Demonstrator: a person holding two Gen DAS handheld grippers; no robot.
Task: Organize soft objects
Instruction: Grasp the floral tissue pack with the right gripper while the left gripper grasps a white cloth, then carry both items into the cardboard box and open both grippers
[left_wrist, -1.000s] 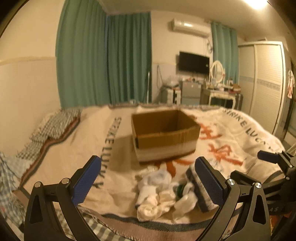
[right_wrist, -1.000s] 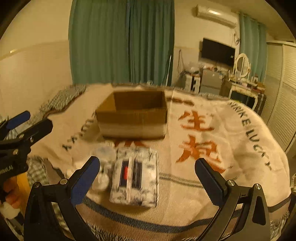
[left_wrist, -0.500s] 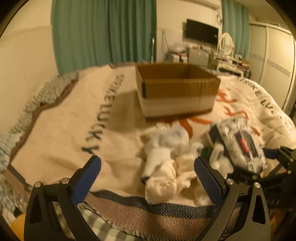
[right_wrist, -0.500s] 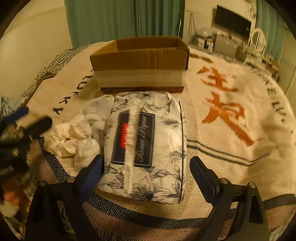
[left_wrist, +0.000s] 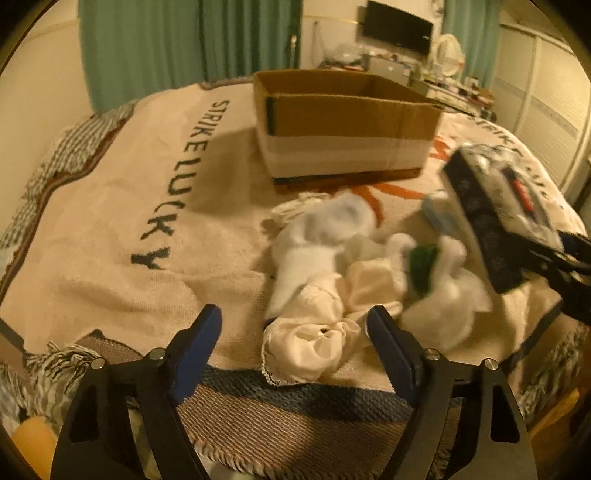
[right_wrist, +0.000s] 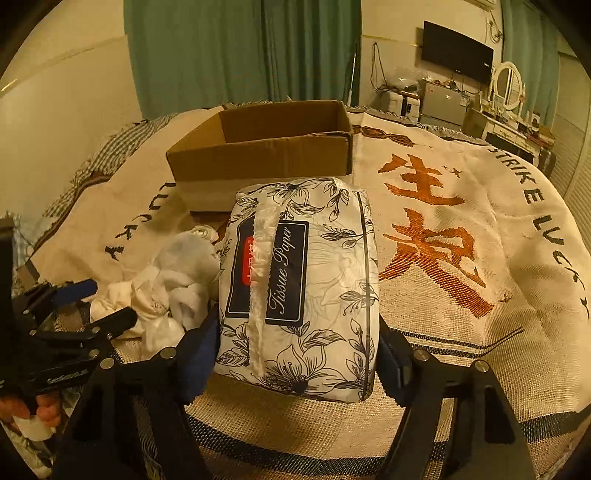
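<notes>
My right gripper is shut on a floral tissue paper pack and holds it tilted up off the blanket; the pack also shows in the left wrist view. A pile of white socks and cloths with a green bit lies on the blanket, also seen in the right wrist view. My left gripper is open, its fingers either side of the pile's near end, above it. An open cardboard box stands behind the pile, also in the right wrist view.
A cream blanket with orange characters and "STRIKE LUCKY" lettering covers the bed. Its fringed front edge lies just below my grippers. Green curtains, a TV and a dresser stand at the far wall.
My right gripper closed on the tissue pack and lifted it off the blanket. My left gripper moved forward and down over the sock pile, its fingers narrower than before.
</notes>
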